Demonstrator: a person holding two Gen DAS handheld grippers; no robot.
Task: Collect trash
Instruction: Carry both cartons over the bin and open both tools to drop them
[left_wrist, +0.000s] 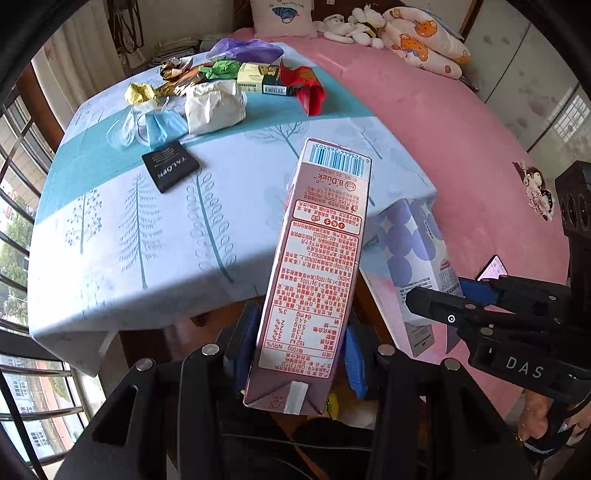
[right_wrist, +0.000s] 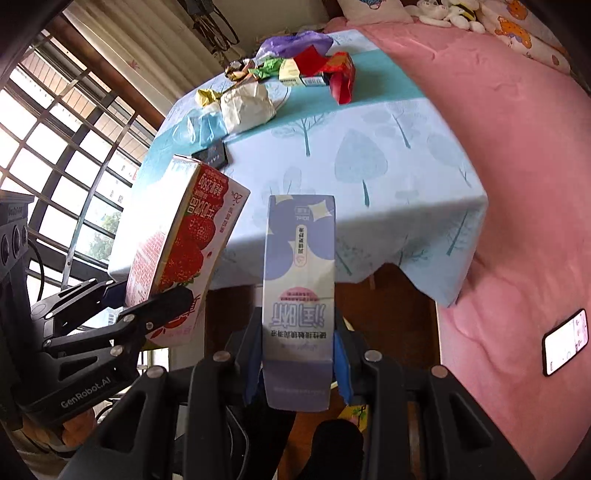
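My left gripper (left_wrist: 301, 354) is shut on a pink strawberry milk carton (left_wrist: 317, 266) and holds it in front of the table's near edge; the carton also shows in the right wrist view (right_wrist: 181, 251). My right gripper (right_wrist: 297, 354) is shut on a blue-and-white blueberry carton (right_wrist: 299, 280), also seen in the left wrist view (left_wrist: 413, 251). More trash lies at the table's far side: a crumpled white paper bag (left_wrist: 214, 105), a blue face mask (left_wrist: 162, 127), a red wrapper (left_wrist: 306, 90), a green-and-cream box (left_wrist: 258, 79), a purple bag (left_wrist: 243, 50) and a black packet (left_wrist: 170, 170).
The table wears a light blue tree-print cloth (left_wrist: 147, 240). A bed with a pink sheet (left_wrist: 461, 155) lies to the right, with pillows and plush toys at its head. A lit phone (right_wrist: 565, 341) lies on the bed. Barred windows (right_wrist: 55, 147) stand to the left.
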